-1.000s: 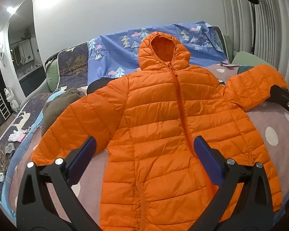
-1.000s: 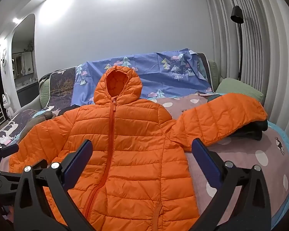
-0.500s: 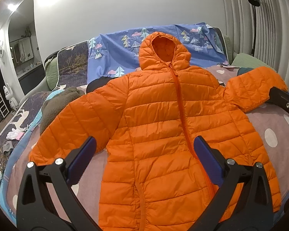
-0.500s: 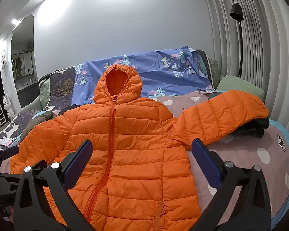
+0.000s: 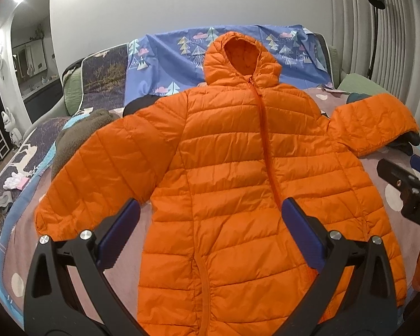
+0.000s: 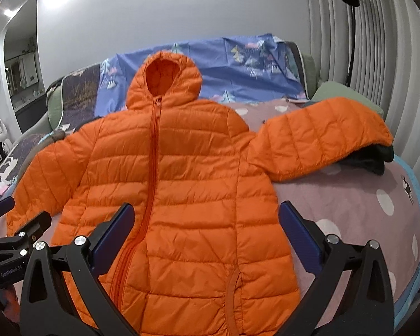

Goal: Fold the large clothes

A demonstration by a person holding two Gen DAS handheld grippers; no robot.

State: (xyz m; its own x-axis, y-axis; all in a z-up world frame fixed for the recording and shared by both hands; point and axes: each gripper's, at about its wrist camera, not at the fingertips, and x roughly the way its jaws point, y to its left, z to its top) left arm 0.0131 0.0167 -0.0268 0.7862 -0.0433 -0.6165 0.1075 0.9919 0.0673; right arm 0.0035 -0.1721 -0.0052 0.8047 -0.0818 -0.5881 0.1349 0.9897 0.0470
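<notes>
Left wrist view: the orange puffer jacket [image 5: 238, 168] lies face up and spread flat on the spotted bedspread [image 5: 389, 196], zip closed, hood toward the far wall, hem toward the fingers. This layout appears deliberate: a flat, zipped garment with both sleeves extended gives clear fold lines for the sleeves and body. No fold is yet made.

The left gripper [image 5: 207, 224] hovers above the lower body of the jacket. Its two blue-padded fingers [image 5: 117, 232] are spread wide, with nothing between them and no contact with the fabric. The jacket's left sleeve [image 5: 98, 173] extends just beyond the left finger; the zip line passes just inside the right finger.

Right wrist view: the right gripper [image 6: 207, 224] hovers over the hem area on the opposite side. Its fingers [image 6: 299, 232] are likewise fully apart and hold nothing. The zip runs down past the left finger; the side seam of the jacket lies just inside the right finger. The other sleeve [image 6: 322, 140] reaches away beyond the right finger, and its cuff rests on a dark garment [image 6: 372, 159] rather than on the bedspread, so it sits raised.

Judgement: both tools are staged for a first grasp, likely at the sleeves or side edges. The slick quilted shell will probably slide and spring back, so a firm pinch is advisable.
</notes>
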